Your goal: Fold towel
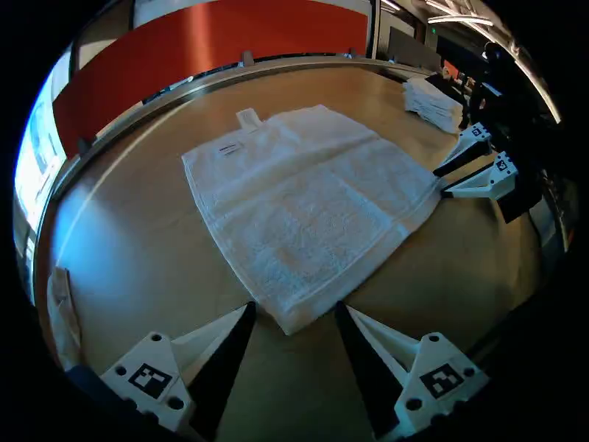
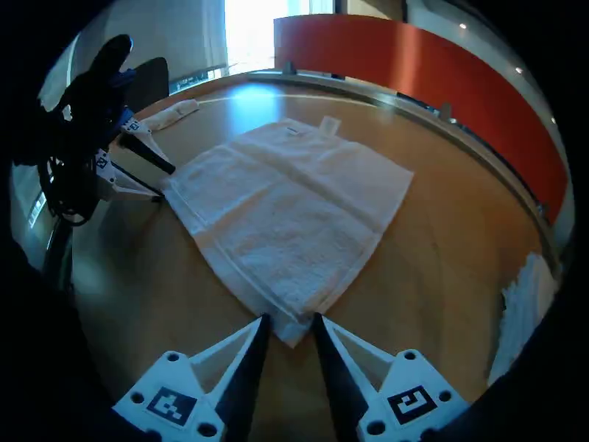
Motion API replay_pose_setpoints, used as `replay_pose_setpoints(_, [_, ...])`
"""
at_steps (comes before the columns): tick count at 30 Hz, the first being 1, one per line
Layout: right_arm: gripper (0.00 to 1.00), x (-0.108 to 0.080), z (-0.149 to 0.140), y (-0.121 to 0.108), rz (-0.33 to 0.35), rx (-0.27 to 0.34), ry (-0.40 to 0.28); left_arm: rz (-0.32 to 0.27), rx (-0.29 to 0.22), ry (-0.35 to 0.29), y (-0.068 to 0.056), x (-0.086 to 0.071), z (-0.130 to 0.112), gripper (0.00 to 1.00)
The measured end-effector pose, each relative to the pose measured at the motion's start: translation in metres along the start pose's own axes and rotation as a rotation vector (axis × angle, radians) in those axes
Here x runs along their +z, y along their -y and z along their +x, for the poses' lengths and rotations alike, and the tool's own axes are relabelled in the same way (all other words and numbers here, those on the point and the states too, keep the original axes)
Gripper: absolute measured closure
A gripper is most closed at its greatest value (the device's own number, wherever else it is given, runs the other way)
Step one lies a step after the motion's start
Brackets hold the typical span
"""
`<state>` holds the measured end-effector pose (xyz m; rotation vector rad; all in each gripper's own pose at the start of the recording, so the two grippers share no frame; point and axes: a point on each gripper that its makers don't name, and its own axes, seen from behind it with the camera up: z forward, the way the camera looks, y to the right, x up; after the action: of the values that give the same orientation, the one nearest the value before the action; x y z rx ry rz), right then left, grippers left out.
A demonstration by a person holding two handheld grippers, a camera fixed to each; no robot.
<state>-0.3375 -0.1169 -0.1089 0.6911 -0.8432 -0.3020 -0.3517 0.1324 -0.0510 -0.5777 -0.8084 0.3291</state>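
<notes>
A white towel [image 1: 309,214] [image 2: 287,214] lies flat and single-layered on the wooden table [image 1: 132,243] [image 2: 456,243], with a small label tag [image 1: 249,118] [image 2: 330,125] at its far edge. My left gripper [image 1: 294,309] is open at one near corner, whose tip lies between the fingers. The right gripper [image 2: 291,320] is open with a narrower gap, and another towel corner pokes in between its tips. From the left gripper view, the right gripper [image 1: 439,183] sits at the towel's right corner. In the right gripper view, the left gripper [image 2: 166,184] is at the towel's left corner, held by a dark-sleeved hand [image 2: 88,96].
A stack of folded white towels [image 1: 434,103] [image 2: 526,309] rests near the table's edge. A loosely bunched cloth [image 1: 62,317] [image 2: 173,114] lies at the opposite edge. A red wall panel [image 1: 221,44] [image 2: 442,81] runs behind the curved table rim. A dark chair back [image 2: 151,81] stands by the window.
</notes>
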Motion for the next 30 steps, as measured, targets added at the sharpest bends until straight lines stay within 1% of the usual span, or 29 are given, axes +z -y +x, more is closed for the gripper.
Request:
replay_pose_setpoints(2, [0.63, 0.000, 0.000, 0.000, -0.001, 0.003, 0.002, 0.000, -0.001, 0.003, 0.000, 0.000, 0.000, 0.24])
replay_pose_setpoints(5, [0.70, 0.000, 0.000, 0.002, -0.001, 0.000, 0.003, 0.000, 0.000, 0.008, -0.001, -0.001, 0.000, 0.36])
replay_pose_setpoints(8, [0.74, 0.000, 0.000, 0.003, -0.001, 0.002, 0.005, 0.002, -0.004, 0.010, -0.001, 0.000, 0.000, 0.47])
replay_pose_setpoints(10, [0.75, 0.000, 0.001, 0.004, -0.002, 0.008, 0.006, 0.003, -0.004, 0.011, -0.001, 0.000, -0.001, 0.49])
replay_pose_setpoints(12, [0.76, -0.001, 0.001, 0.004, -0.002, 0.016, 0.005, 0.007, -0.007, 0.012, 0.000, 0.000, -0.001, 0.57])
replay_pose_setpoints(14, [0.77, -0.001, 0.003, 0.005, 0.001, 0.023, 0.003, 0.019, -0.016, 0.014, 0.002, 0.000, -0.001, 0.74])
replay_pose_setpoints(16, [0.78, -0.001, 0.005, 0.006, 0.006, 0.027, -0.003, 0.027, -0.029, 0.015, 0.003, 0.000, 0.000, 0.80])
replay_pose_setpoints(22, [0.82, -0.004, 0.016, 0.008, 0.008, 0.033, -0.021, 0.038, -0.056, 0.017, 0.004, -0.001, 0.001, 0.86])
replay_pose_setpoints(26, [0.82, -0.009, 0.026, 0.007, 0.004, 0.035, -0.042, 0.037, -0.082, 0.018, 0.004, -0.004, 0.003, 0.87])
replay_pose_setpoints(30, [0.82, -0.016, 0.037, 0.004, 0.002, 0.036, -0.064, 0.041, -0.105, 0.004, 0.006, -0.012, 0.012, 0.87])
